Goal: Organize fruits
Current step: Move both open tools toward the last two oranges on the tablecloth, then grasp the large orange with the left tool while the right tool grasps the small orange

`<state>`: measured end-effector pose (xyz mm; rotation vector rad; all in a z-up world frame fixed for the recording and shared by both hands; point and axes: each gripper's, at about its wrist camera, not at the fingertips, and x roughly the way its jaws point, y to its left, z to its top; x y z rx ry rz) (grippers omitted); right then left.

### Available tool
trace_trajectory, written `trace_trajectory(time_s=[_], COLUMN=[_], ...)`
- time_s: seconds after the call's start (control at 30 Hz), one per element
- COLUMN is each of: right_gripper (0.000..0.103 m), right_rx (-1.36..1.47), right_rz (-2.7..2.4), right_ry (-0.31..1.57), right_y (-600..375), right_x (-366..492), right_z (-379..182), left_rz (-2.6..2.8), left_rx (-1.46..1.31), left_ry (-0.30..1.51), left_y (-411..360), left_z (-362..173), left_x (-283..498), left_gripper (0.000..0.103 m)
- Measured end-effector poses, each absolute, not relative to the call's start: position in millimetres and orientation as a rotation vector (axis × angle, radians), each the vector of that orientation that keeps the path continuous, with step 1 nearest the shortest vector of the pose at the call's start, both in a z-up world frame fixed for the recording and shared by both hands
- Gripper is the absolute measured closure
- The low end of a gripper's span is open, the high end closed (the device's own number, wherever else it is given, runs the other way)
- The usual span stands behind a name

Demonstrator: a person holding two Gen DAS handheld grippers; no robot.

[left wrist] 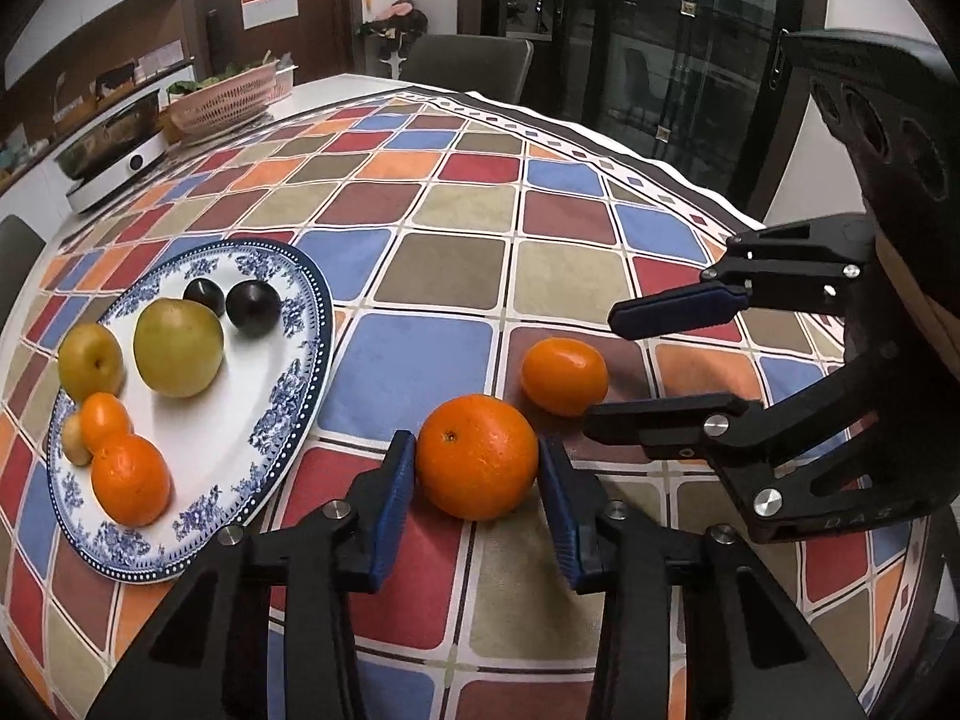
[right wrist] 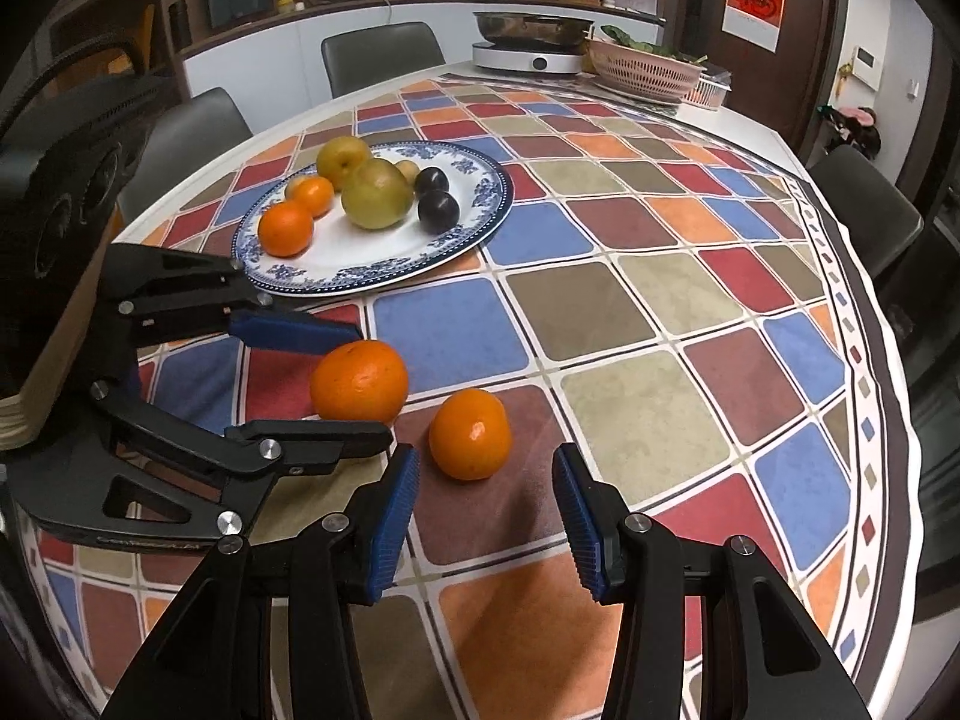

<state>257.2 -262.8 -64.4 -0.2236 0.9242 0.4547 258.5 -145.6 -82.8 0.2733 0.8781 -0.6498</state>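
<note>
- Large orange [left wrist: 477, 456] sits on my tablecloth, smaller orange [left wrist: 564, 377] just beside it.
- Blue-patterned plate [left wrist: 288, 420] nearby holds two pears [left wrist: 178, 346], two dark plums [left wrist: 252, 306], two oranges [left wrist: 130, 479].

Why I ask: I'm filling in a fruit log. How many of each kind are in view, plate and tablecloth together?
Oranges: 4 (2 on the plate, 2 on the tablecloth)
Yellow-green pears: 2
Dark plums: 2
Small tan fruits: 2
Total: 10
</note>
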Motion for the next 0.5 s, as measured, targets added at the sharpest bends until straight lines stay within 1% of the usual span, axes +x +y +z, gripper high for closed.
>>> trace_trajectory(time_s=[0.33, 0.4, 0.47, 0.5], right_gripper=[0.057, 0.063, 0.064, 0.068], right_rx=[-0.186, -0.186, -0.18, -0.176], right_rz=[0.446, 0.437, 0.435, 0.433], right_ry=[0.93, 0.941, 0.955, 0.961], right_y=[-257.4, -254.6, -252.8, -252.0], right_x=[265.6, 268.8, 272.1, 273.2], right_z=[-69.1, -70.9, -73.5, -74.8], left_rz=[-0.584, -0.565, -0.553, -0.546], left_rx=[0.198, 0.188, 0.173, 0.169], left_ry=[0.864, 0.862, 0.862, 0.859], left_y=[-124.7, -120.4, -115.1, -112.7], left_z=[-65.1, -63.3, -61.9, -61.1], left_x=[249.1, 248.9, 248.7, 248.1], left_gripper=[0.063, 0.063, 0.063, 0.063])
